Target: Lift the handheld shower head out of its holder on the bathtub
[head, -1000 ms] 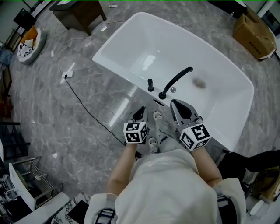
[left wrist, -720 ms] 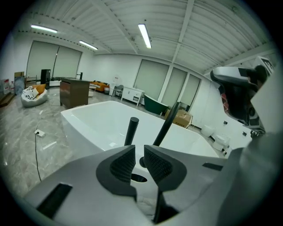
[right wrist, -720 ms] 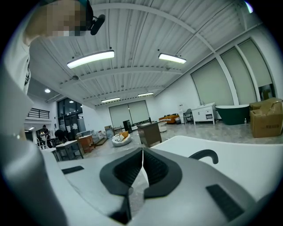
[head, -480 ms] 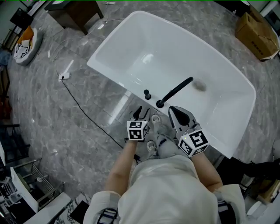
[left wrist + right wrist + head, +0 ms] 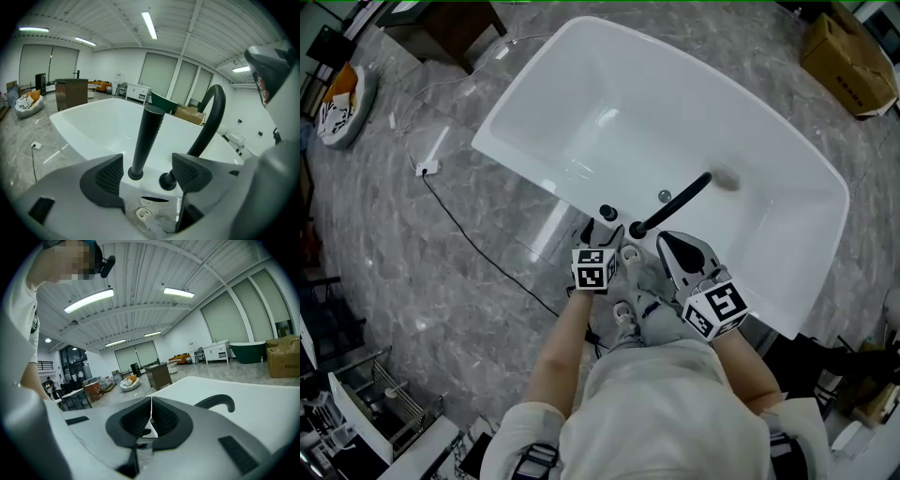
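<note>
The handheld shower head (image 5: 147,138) is a slim black stick standing upright in its holder on the white bathtub rim (image 5: 572,197); from above it shows as a black knob (image 5: 607,213). My left gripper (image 5: 147,172) (image 5: 602,231) has just been opening; its jaws stand wide apart on either side of the stick's base, pads not touching it. A curved black faucet spout (image 5: 210,118) (image 5: 675,200) rises just to the right. My right gripper (image 5: 150,420) (image 5: 679,247) is shut with nothing in it, held near the rim to the right of the spout (image 5: 218,401).
A black cable runs over the marble floor to a white socket (image 5: 425,169) at the left. A cardboard box (image 5: 849,56) sits at the far right, a brown cabinet (image 5: 439,21) at the far left. The tub drain (image 5: 727,178) lies beyond the spout.
My left gripper has moved forward and down to the tub rim, and its jaws have gone from shut to wide open around the black stick. The right gripper has edged forward, still shut.
</note>
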The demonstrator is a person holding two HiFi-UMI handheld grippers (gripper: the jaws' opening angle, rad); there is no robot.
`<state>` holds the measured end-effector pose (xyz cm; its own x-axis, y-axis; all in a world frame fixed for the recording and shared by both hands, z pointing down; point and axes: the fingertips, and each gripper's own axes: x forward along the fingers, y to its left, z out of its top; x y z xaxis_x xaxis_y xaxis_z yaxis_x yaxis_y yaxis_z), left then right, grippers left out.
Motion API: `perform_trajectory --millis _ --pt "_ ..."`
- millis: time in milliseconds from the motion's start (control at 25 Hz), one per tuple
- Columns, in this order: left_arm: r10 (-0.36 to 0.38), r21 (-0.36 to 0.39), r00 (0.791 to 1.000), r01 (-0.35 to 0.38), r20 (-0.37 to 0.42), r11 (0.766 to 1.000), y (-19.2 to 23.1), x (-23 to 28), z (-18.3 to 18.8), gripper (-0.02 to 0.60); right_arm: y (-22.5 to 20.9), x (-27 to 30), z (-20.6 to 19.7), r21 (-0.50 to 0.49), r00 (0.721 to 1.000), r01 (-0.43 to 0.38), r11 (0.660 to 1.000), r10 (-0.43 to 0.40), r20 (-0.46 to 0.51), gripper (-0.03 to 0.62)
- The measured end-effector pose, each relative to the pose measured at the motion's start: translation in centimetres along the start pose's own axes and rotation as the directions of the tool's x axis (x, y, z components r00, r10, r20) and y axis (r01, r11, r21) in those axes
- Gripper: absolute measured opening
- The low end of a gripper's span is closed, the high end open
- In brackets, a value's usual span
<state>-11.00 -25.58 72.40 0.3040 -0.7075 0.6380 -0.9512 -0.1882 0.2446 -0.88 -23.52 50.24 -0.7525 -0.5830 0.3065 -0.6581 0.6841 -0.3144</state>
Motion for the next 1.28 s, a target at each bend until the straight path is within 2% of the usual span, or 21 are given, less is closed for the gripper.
perform_trajectory --millis 160,440,760,1040,1280 --pt "0.007 0.027 1.000 -0.006 -0.016 1.000 0.3 1.7 0.1 0.321 -0.1 0.4 -0.2 0.003 1.000 -0.016 1.000 0.016 -0.014 0.020" --pt "0.041 0.070 0.998 -0.037 -0.046 0.997 1.4 4.4 -0.1 0.319 -1.3 1.0 -0.3 0.022 1.000 0.009 1.000 -0.008 -0.024 0.020" --pt "0.095 0.105 0.994 -0.090 -0.045 0.990 1.9 5.6 0.3 0.144 -2.5 0.7 0.4 0.022 0.999 0.031 0.999 -0.030 -0.019 0.020" --pt "0.095 0.115 0.994 -0.088 -0.062 0.989 1.6 5.3 0.1 0.143 -3.1 0.3 0.6 0.027 0.999 0.038 0.999 -0.038 -0.006 0.020" --pt "0.113 0.090 0.993 -0.110 -0.029 0.990 1.3 3.8 0.3 0.143 -2.3 -0.1 0.8 0.021 1.000 0.018 1.000 -0.019 0.009 0.020"
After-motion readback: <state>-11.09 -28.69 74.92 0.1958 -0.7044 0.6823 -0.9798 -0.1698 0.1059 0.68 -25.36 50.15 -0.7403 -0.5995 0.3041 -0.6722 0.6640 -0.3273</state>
